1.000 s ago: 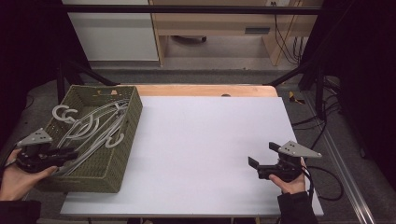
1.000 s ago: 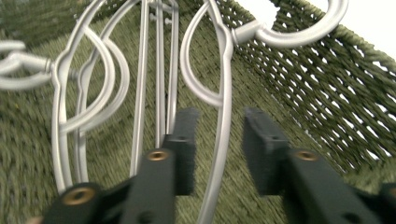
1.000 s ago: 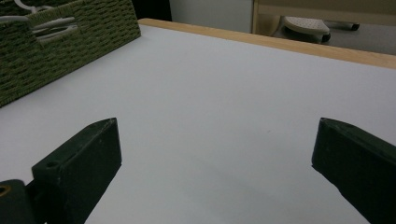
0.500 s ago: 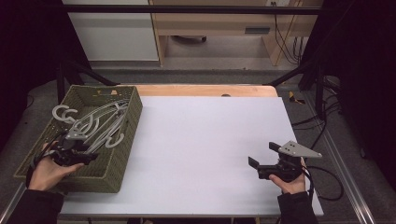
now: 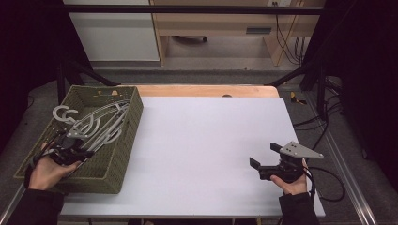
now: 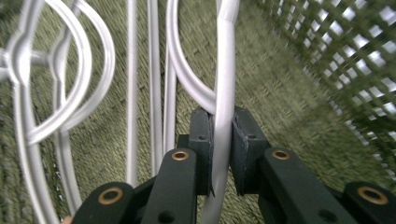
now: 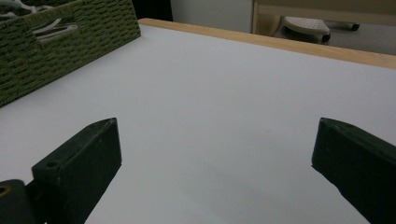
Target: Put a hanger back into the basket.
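The left gripper [image 6: 220,140] sits low inside the olive-green woven rectangular basket [image 5: 123,154], its 2 black jaws pinched onto the rod of 1 white plastic clothes hanger [image 6: 224,70]. That rod runs straight up between the pads, so the hold looks meant for lifting this hanger clear of the others lying beside it on the basket floor. The pile of white hangers [image 5: 94,124] lies lengthwise in the basket, hooks toward its far left corner, at the left edge of the white rectangular table top [image 5: 206,140].

The right gripper [image 5: 267,165] rests near the table's right front, jaws spread wide with nothing between them. It appears to be waiting, well apart from the basket, over bare surface where a hanger could be received.

Compared with 1.0 s ago, the left hand has moved forward from the basket's near-left corner into the pile. The right gripper is unchanged.
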Demonstrator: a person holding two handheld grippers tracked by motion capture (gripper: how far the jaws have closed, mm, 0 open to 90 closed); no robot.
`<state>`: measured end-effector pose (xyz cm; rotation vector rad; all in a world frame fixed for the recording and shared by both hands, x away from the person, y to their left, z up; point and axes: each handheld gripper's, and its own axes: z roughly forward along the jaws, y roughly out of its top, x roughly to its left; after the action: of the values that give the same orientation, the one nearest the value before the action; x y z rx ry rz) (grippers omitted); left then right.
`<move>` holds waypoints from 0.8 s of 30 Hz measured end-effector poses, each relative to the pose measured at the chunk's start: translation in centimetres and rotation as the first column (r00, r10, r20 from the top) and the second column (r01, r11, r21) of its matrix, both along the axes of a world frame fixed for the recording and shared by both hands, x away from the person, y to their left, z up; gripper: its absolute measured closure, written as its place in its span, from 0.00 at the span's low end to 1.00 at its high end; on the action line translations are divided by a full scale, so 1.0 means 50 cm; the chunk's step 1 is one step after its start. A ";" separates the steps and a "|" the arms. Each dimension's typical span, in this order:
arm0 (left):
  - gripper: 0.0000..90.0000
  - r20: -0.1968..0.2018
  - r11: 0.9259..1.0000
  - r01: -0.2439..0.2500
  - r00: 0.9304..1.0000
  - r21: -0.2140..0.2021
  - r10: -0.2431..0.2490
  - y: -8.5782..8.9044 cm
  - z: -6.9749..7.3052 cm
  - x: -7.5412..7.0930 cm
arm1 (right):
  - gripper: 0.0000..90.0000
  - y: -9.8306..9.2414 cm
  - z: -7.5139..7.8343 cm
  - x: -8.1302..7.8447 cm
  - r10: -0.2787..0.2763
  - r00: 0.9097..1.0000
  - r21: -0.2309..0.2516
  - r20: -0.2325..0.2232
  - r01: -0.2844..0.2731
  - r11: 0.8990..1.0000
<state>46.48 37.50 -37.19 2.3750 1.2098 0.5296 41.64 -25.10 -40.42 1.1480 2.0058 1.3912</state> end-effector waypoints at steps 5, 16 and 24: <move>0.86 0.041 0.995 -0.039 0.998 -0.089 0.043 0.028 0.018 -0.003 | 0.02 -0.001 0.001 -0.001 -0.001 1.000 0.002 -0.001 0.001 1.000; 0.83 0.100 0.956 -0.241 0.960 -0.169 0.260 0.122 0.032 0.025 | 0.02 -0.001 0.001 -0.001 -0.001 1.000 0.002 -0.001 0.001 1.000; 0.75 0.158 0.919 -0.356 0.910 -0.171 0.382 0.159 0.029 0.029 | 0.02 -0.001 0.001 -0.001 0.001 1.000 0.001 0.000 -0.001 1.000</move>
<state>47.95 45.44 -35.74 1.9355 1.5623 0.7442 41.60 -25.17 -40.37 1.1470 2.0063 1.3932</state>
